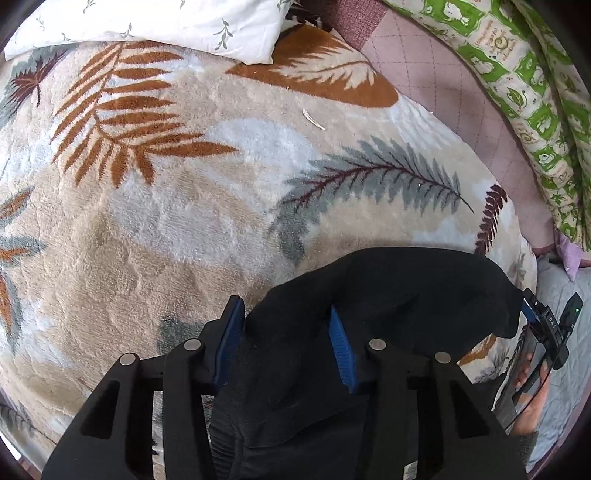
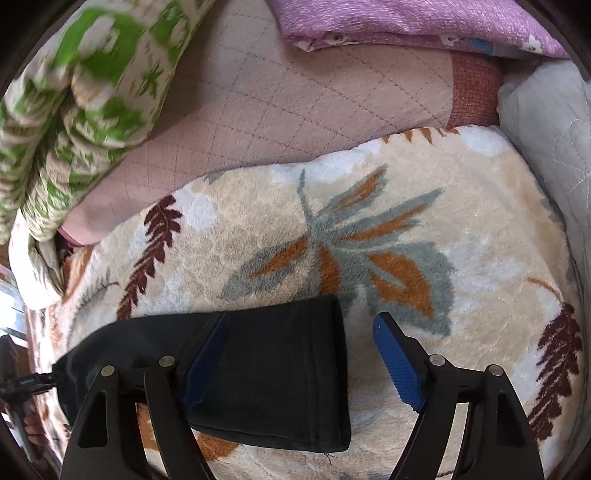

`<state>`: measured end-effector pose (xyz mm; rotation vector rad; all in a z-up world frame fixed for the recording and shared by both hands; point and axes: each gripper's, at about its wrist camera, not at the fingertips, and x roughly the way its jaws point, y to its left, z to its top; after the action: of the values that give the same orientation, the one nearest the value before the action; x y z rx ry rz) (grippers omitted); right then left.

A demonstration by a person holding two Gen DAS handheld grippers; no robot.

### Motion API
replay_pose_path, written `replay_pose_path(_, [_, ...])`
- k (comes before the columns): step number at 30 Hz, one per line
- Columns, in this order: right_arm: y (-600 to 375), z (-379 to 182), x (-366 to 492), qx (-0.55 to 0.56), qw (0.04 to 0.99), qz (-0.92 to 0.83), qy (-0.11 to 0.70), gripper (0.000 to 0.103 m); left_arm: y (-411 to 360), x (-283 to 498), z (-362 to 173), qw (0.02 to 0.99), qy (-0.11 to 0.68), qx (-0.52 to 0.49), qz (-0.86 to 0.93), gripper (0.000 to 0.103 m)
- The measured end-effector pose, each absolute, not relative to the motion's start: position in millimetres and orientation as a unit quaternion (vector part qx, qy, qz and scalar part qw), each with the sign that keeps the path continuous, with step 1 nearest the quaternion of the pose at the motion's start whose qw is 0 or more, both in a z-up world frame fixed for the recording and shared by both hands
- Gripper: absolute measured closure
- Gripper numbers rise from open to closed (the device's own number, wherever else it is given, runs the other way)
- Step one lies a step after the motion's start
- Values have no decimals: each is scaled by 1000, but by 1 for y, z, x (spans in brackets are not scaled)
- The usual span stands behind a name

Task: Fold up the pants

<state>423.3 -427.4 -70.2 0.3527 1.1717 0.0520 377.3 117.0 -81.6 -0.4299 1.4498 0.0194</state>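
Black pants (image 1: 388, 295) lie on a fluffy leaf-patterned blanket (image 1: 184, 206). In the left wrist view my left gripper (image 1: 286, 314) is open, its blue-padded fingers (image 1: 232, 332) either side of a bunched part of the pants near the elastic waistband. In the right wrist view my right gripper (image 2: 299, 325) is open over the hemmed end of a pant leg (image 2: 280, 373); the left pad rests over the cloth, the right pad (image 2: 397, 363) is over bare blanket (image 2: 461, 206). The right gripper's body also shows at the left wrist view's right edge (image 1: 546, 332).
A white leaf-print pillow (image 1: 166, 22) lies at the far edge. A green-and-white quilt (image 1: 532, 85) and a pink quilted sheet (image 1: 436, 74) lie to the right. A purple blanket (image 2: 406, 18) and a grey quilt (image 2: 546, 122) border the blanket.
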Motion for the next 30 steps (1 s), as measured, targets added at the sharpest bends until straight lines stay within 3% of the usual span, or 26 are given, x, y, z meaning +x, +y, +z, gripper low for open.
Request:
replay_pose_path(1, [-429, -71, 425, 167, 816, 26, 553, 23, 117, 377, -81, 727, 659, -194, 8, 59])
replay_pose_path(3, [-429, -72, 429, 161, 812, 26, 561, 37, 115, 378, -79, 729, 659, -185, 10, 59])
replay_pose_path(4, [-427, -73, 431, 159, 809, 27, 566, 60, 112, 380, -79, 730, 659, -179, 12, 59])
replay_pose_path(5, [-425, -76, 433, 162, 802, 35, 574, 78, 110, 380, -79, 732, 658, -175, 16, 65])
replay_pose_path(7, [-420, -78, 434, 141, 798, 26, 586, 83, 106, 380, -77, 734, 656, -174, 23, 82])
replay_pose_path(8, [-418, -76, 434, 131, 801, 24, 584, 87, 106, 380, -77, 732, 657, -181, 22, 83])
replay_pose_path(14, [-418, -39, 420, 111, 834, 23, 540, 90, 107, 368, -55, 752, 628, -198, 31, 88])
replay_pose_path(30, [-433, 20, 324, 90, 873, 49, 476, 91, 103, 283, 13, 819, 543, -185, 30, 88])
